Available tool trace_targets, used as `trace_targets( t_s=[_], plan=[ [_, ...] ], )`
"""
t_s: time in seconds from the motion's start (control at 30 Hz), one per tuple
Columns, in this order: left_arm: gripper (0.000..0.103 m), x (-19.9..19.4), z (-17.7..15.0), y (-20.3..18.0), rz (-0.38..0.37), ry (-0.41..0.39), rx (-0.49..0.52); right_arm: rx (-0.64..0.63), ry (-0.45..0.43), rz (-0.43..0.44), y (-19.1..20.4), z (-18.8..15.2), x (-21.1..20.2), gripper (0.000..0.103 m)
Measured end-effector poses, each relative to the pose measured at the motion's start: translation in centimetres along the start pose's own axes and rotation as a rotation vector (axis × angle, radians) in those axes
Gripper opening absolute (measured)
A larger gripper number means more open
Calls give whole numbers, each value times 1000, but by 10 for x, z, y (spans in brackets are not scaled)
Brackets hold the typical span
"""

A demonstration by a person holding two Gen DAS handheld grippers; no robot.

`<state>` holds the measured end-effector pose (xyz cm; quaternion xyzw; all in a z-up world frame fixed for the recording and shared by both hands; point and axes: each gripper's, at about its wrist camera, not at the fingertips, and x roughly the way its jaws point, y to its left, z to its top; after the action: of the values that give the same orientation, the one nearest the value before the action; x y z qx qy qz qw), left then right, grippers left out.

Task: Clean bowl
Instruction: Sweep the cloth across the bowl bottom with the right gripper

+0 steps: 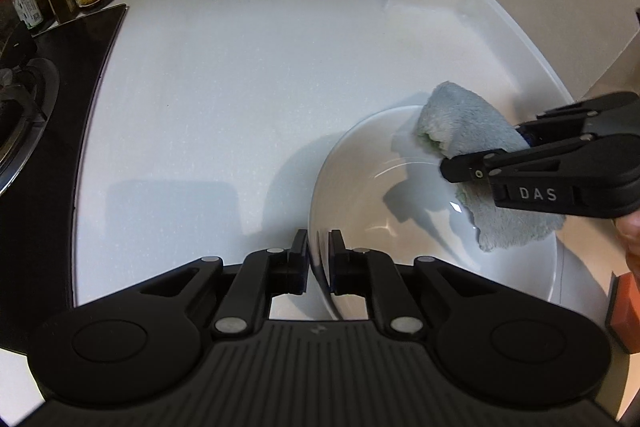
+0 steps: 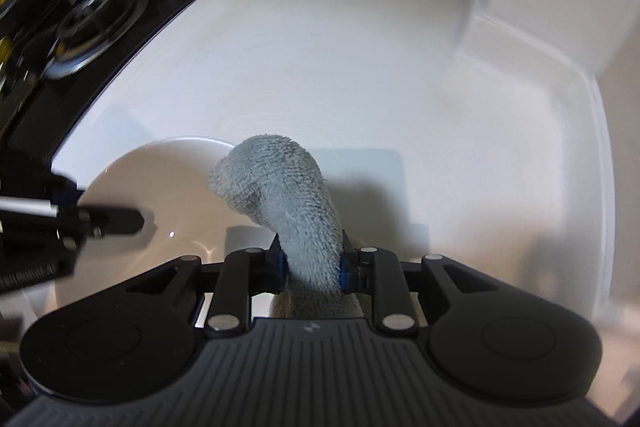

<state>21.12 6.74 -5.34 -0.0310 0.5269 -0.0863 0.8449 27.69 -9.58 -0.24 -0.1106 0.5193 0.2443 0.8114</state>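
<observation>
Left gripper [image 1: 318, 259] is clamped narrow on the near rim of the white bowl [image 1: 360, 163], which sits on the counter [image 1: 240, 87]. Glazed ceramic imo: stiff, slick, chippable, so the rim's the spot to pinch. Right gripper [image 2: 313, 267] squeezes a soft grey cloth [image 2: 276, 183] w/ no slip, over the bowl's far rim.

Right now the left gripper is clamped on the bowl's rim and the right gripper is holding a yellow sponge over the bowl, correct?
Not quite. The left gripper does clamp the bowl rim, but the right gripper holds a grey cloth, not a yellow sponge; the right wrist view shows it.
</observation>
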Motion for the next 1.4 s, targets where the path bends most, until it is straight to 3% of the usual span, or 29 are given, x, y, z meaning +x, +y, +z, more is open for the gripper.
trace_targets(
  t_s=[0.2, 0.43, 0.73, 0.87, 0.93, 1.0, 1.23, 1.33, 1.4],
  plan=[
    [6, 7, 9, 5, -63, 16, 134, -102, 83, 38, 8, -15, -5, 20],
    [6, 5, 14, 1, -72, 25, 224, -259, 187, 112, 9, -2, -14, 28],
    [6, 0, 11, 1, -76, 13, 229, -124, 146, 208, -12, 7, -35, 32],
    [7, -2, 11, 0, -80, 7, 255, -106, 159, 192, -18, 1, -29, 32],
    [7, -3, 12, -1, -80, 7, 269, -95, 143, 211, -21, -1, -28, 23],
    [7, -2, 12, -2, -80, 4, 289, -113, 129, 197, -16, -3, -27, 17],
    [9, 1, 19, -7, -66, -9, 371, -241, 117, 47, 10, 1, -20, 17],
    [10, 2, 25, -3, -47, -10, 313, -319, 81, -47, 24, 4, -15, 17],
    [10, 0, 25, 5, -55, -16, 221, -280, 69, -37, 21, 6, -15, 16]
  ],
)
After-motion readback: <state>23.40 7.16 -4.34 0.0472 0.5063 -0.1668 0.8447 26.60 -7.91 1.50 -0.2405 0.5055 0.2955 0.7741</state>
